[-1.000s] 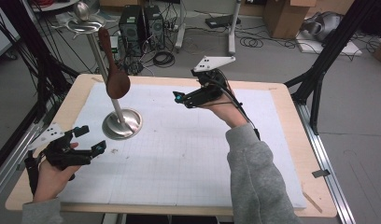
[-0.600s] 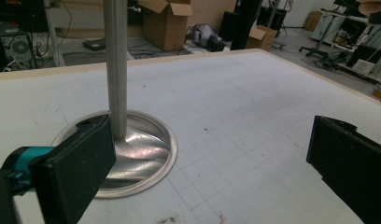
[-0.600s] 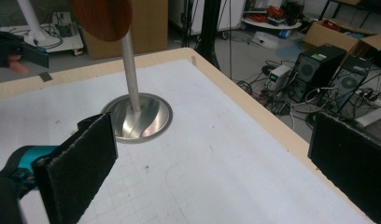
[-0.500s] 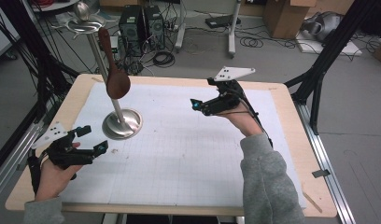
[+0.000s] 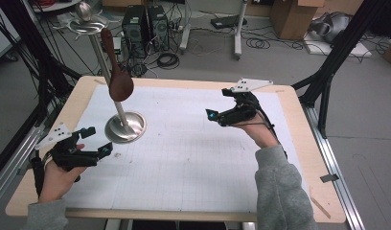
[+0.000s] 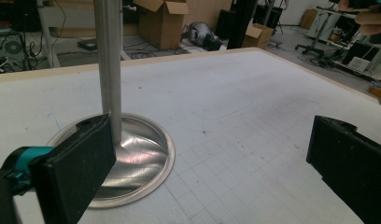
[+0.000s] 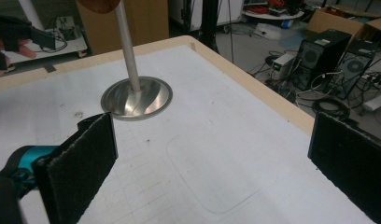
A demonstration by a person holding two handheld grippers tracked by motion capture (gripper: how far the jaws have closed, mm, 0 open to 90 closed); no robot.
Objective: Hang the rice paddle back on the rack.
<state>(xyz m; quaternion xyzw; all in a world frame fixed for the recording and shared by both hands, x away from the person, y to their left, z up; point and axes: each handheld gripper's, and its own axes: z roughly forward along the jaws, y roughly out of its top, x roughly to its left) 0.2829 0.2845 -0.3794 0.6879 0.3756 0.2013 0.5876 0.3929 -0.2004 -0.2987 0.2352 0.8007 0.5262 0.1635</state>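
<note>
A metal stand has a round base [image 5: 125, 127] on the white mat, and a pole [image 5: 101, 62] rises from it to a small top disc [image 5: 86, 24]. A brown wooden spoon [image 5: 120, 82] hangs beside the pole, bowl down. My left gripper [image 5: 98, 140] is open, low over the mat just left of the base [image 6: 132, 158], with nothing between its jaws [image 6: 202, 172]. My right gripper [image 5: 216, 109] is open and empty above the mat's right half, pointing at the stand base [image 7: 137, 98] and pole [image 7: 125, 46]. The spoon's lower edge [image 7: 97, 4] shows at the top of the right gripper view.
The white gridded mat [image 5: 193, 158] covers a wooden table [image 5: 304, 158]. Black frame legs [image 5: 327, 72], computer towers [image 5: 145, 24], cables and cardboard boxes [image 5: 292, 17] stand on the floor beyond. The other hand [image 7: 6, 39] shows far off in the right gripper view.
My right gripper has drifted right and toward the person, away from the stand. The left gripper has hardly moved. Both stay open.
</note>
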